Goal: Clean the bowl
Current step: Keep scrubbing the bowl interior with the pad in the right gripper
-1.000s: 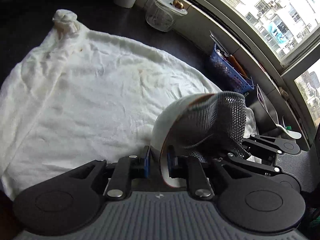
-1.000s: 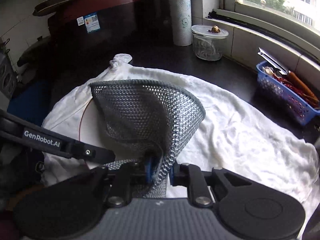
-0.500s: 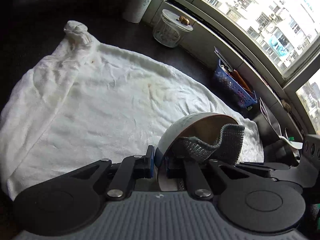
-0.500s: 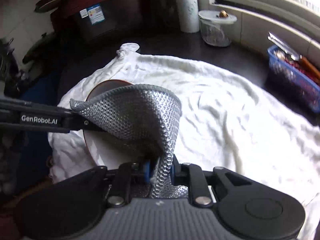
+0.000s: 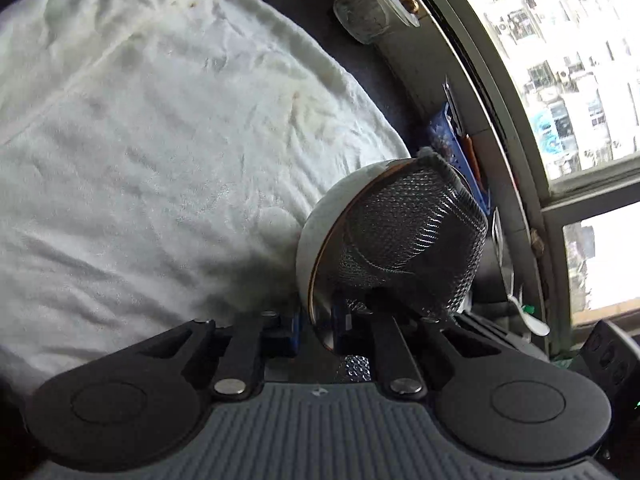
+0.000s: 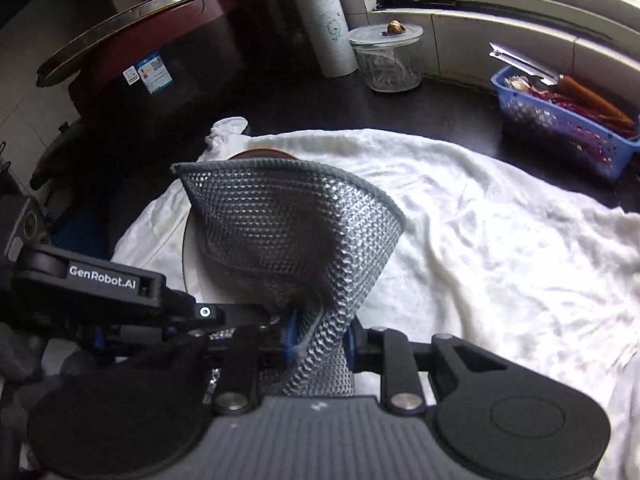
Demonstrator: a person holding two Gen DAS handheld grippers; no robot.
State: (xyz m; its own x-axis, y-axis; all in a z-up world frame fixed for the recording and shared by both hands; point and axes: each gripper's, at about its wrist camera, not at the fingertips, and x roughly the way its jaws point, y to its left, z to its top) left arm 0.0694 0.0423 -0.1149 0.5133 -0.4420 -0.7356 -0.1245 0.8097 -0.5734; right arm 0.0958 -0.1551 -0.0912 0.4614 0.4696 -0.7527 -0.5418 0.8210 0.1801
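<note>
A white bowl (image 5: pixel 332 216) with a brown rim is held on edge above the towel. My left gripper (image 5: pixel 316 330) pinches its rim between the blue pads; its jaws are opening slightly, and the pads still touch the rim. A grey metallic mesh cloth (image 5: pixel 412 240) is spread across the bowl's mouth and hides most of the inside. In the right wrist view my right gripper (image 6: pixel 318 338) is shut on a bunched end of the mesh cloth (image 6: pixel 288 232). The bowl (image 6: pixel 200 256) shows behind it, and the left gripper (image 6: pixel 224 316) reaches in from the left.
A rumpled white towel (image 6: pixel 480 240) covers the dark counter. A paper roll (image 6: pixel 324 28), a lidded glass jar (image 6: pixel 386 60) and a blue basket (image 6: pixel 560 124) of utensils stand along the windowsill side. A dark red lidded pot (image 6: pixel 160 60) stands at the back left.
The mesh cloth, bunched low in the bowl half a second ago, is spread back up over the bowl's mouth. The left gripper has rolled and sunk toward the towel with the bowl.
</note>
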